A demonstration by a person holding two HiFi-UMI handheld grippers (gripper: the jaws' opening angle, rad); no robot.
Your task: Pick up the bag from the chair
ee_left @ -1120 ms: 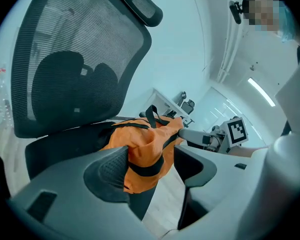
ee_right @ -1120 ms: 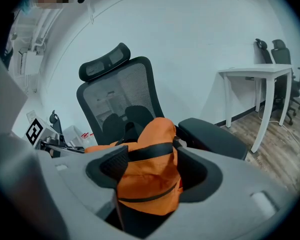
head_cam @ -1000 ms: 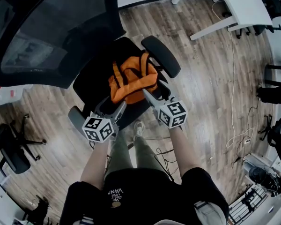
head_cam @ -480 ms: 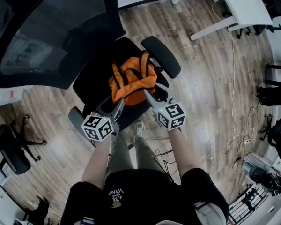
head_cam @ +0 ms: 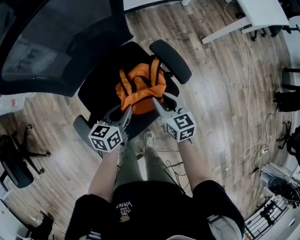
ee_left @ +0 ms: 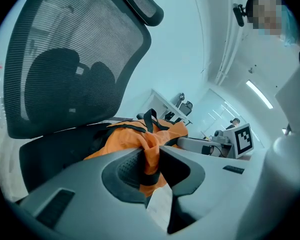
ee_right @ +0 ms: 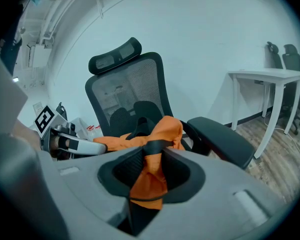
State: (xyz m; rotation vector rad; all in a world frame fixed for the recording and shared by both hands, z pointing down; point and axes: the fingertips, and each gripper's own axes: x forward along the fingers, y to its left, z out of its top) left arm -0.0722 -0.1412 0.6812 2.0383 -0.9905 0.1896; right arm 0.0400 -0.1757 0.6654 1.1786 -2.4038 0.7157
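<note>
An orange bag (head_cam: pixel 140 86) with black straps lies on the seat of a black office chair (head_cam: pixel 101 88). My left gripper (head_cam: pixel 126 112) is at the bag's near left edge and my right gripper (head_cam: pixel 156 103) at its near right edge. In the left gripper view, the left gripper (ee_left: pixel 151 153) pinches a fold of the orange bag (ee_left: pixel 135 136). In the right gripper view, the right gripper (ee_right: pixel 151 156) grips orange cloth and a black strap of the bag (ee_right: pixel 162 131). Both pairs of jaws have just been closing, with bag fabric between them.
The chair's mesh backrest (head_cam: pixel 55 34) rises at the far left and its armrest (head_cam: pixel 171 60) flanks the bag on the right. A white desk (head_cam: pixel 260 4) stands at the far right. Another chair (head_cam: pixel 12 159) is at the left, and cables (head_cam: pixel 250 134) trail over the wooden floor.
Both grippers' jaws have narrowed from wide open onto the bag's near edge. The right gripper shifted slightly toward the bag. The bag still rests on the seat.
</note>
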